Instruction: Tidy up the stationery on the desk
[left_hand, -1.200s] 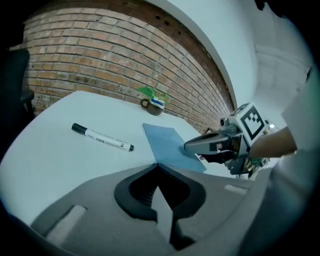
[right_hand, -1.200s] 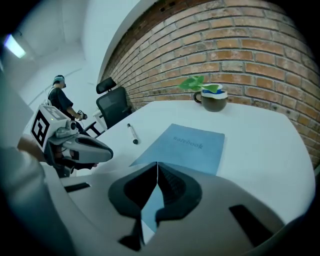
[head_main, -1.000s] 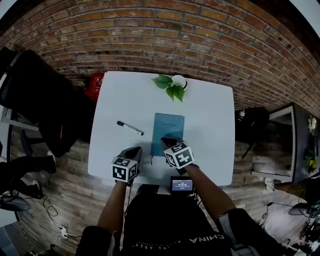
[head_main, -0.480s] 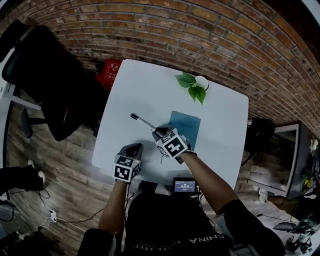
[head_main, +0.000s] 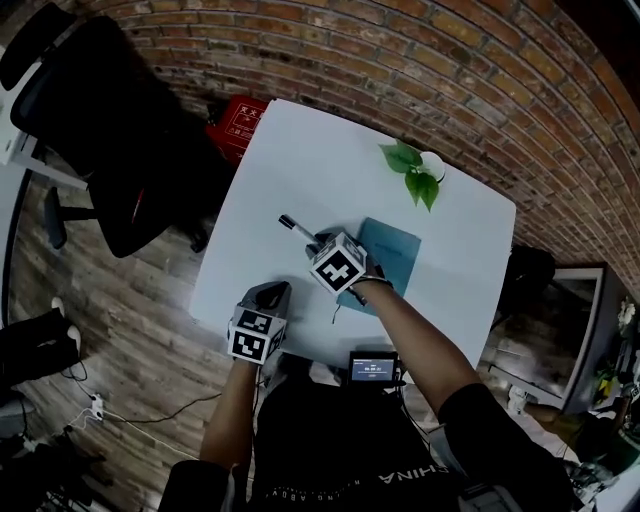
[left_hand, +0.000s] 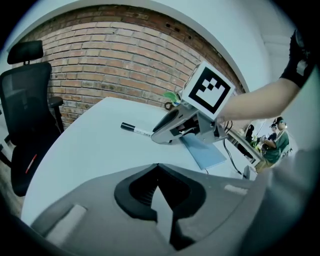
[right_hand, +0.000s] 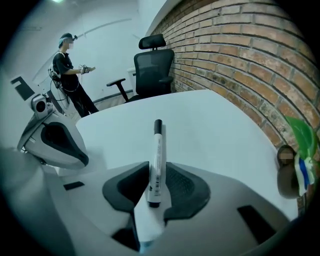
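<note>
Right gripper, its jaws just been opening, straddles the marker lying on the table; left gripper closed, empty; marker's print unreadable; shirt reads "CHINA".

On the bench, the pen lay left of the notebook, near it, and the plant stood behind both at the far edge, close to the brick wall. A chair stood on the floor to the bench's left, a box sat by its far left corner, and a small screen was by its near edge.
</note>
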